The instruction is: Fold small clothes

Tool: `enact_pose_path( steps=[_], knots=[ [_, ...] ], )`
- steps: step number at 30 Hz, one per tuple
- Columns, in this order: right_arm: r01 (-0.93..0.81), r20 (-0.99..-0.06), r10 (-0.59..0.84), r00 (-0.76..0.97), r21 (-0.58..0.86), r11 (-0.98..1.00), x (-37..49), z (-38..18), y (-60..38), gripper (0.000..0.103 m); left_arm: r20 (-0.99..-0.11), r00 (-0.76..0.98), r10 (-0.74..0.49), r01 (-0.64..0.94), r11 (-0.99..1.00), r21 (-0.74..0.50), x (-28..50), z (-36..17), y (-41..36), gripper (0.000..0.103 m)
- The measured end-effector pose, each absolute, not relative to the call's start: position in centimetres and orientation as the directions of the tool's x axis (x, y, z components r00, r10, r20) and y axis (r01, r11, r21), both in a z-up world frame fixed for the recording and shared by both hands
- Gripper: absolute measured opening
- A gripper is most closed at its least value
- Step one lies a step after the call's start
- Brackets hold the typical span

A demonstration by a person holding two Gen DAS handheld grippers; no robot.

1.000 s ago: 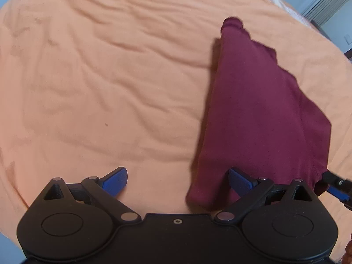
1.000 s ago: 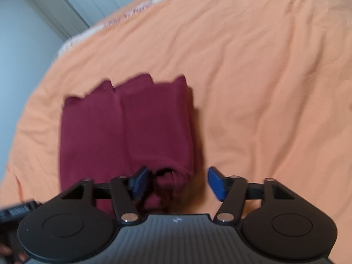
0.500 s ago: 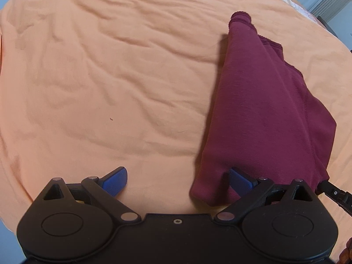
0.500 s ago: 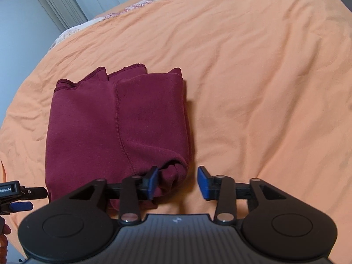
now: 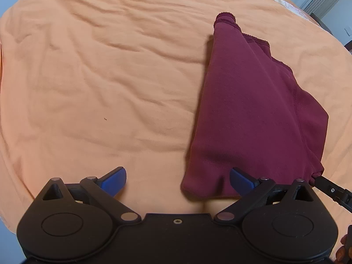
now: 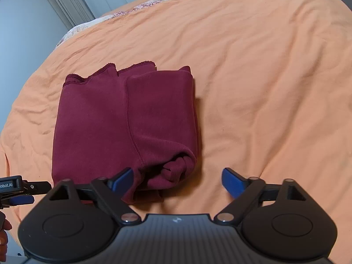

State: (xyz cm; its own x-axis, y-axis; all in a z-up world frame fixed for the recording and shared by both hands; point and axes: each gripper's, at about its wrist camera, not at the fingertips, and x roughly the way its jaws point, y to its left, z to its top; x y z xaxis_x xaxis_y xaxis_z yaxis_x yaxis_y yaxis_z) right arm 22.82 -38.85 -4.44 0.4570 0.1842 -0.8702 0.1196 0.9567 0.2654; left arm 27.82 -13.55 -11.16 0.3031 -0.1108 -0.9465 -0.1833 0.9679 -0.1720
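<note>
A folded maroon garment (image 5: pixel 253 121) lies flat on the orange bedsheet (image 5: pixel 99 77). In the left wrist view it sits to the right, and its near corner reaches in beside the right finger (image 5: pixel 239 177). My left gripper (image 5: pixel 177 177) is open and holds nothing. In the right wrist view the same maroon garment (image 6: pixel 123 121) lies left of centre, its bunched near corner between the fingers. My right gripper (image 6: pixel 177 179) is open wide, its left finger (image 6: pixel 122 179) over the cloth's edge. Each view shows the other gripper's tip at its edge.
The orange bedsheet (image 6: pixel 264 88) is wrinkled and spreads wide around the garment. Pale patterned bedding (image 6: pixel 132 8) shows at the far edge, with vertical blinds (image 6: pixel 63 2) and a wall behind. A hand (image 6: pixel 4 231) holds the left tool at the lower left.
My right gripper's jaws have spread much wider than half a second ago. The garment lies still. The left gripper stays open and has shifted only slightly.
</note>
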Motion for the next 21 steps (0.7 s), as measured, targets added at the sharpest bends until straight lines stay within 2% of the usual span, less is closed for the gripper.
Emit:
enact_pose_path(
  steps=[3, 21],
  knots=[
    [0.127, -0.876, 0.183, 0.446, 0.264, 0.956, 22.7, -4.7, -38.9, 0.103, -0.949, 0.298, -0.105, -0.181, 0.97, -0.164, 27.7, -11.2, -13.7, 0.102],
    [0.132, -0.945, 0.134, 0.298, 0.18, 0.975, 22.7, -6.0, -38.4, 0.103, -0.972, 0.226, -0.067, -0.212, 0.97, -0.116, 26.4, -12.0, -13.4, 0.102]
  ],
)
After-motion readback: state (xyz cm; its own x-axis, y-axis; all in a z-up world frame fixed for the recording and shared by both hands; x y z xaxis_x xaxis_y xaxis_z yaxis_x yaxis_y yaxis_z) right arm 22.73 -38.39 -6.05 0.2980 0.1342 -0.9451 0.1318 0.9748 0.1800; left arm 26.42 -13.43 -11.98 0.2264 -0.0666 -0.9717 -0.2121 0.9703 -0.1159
